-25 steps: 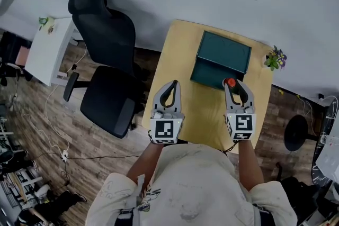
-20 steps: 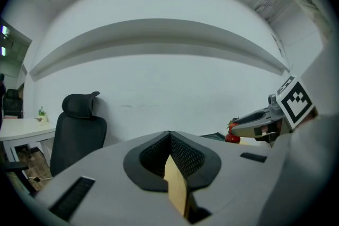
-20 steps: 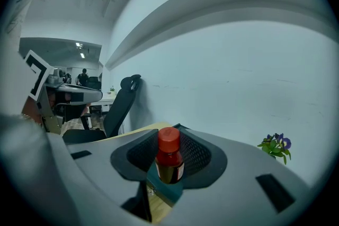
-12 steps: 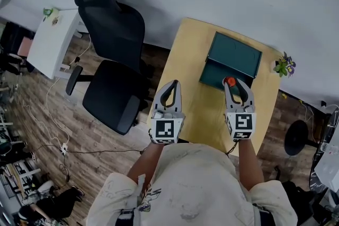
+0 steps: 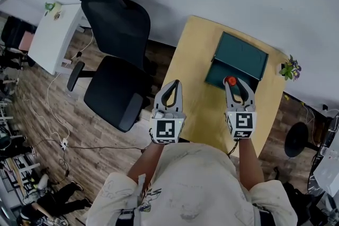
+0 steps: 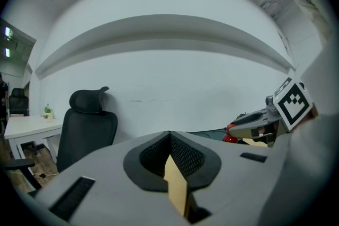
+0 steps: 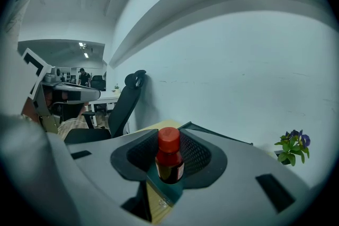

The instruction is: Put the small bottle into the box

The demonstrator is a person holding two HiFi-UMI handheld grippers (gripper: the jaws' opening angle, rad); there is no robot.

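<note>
Between right tongs (image 5: 233, 84): small bottle (image 7: 169, 161) sits upright, clamped (red cap up), by box (image 5: 243, 53) near edge; left tongs (image 5: 172, 86) clenched, empty.

Small bottle (image 7: 169, 159): red cap, dark contents, upright, clamped in my right gripper (image 5: 232, 82). Dark-green box (image 5: 241, 55): just beyond, on yellow table (image 5: 193, 61).

The wooden table (image 5: 193, 63) stands against the wall. A green box (image 5: 239, 55) lies toward its far right; a plant (image 5: 292, 68) is at its right corner.
</note>
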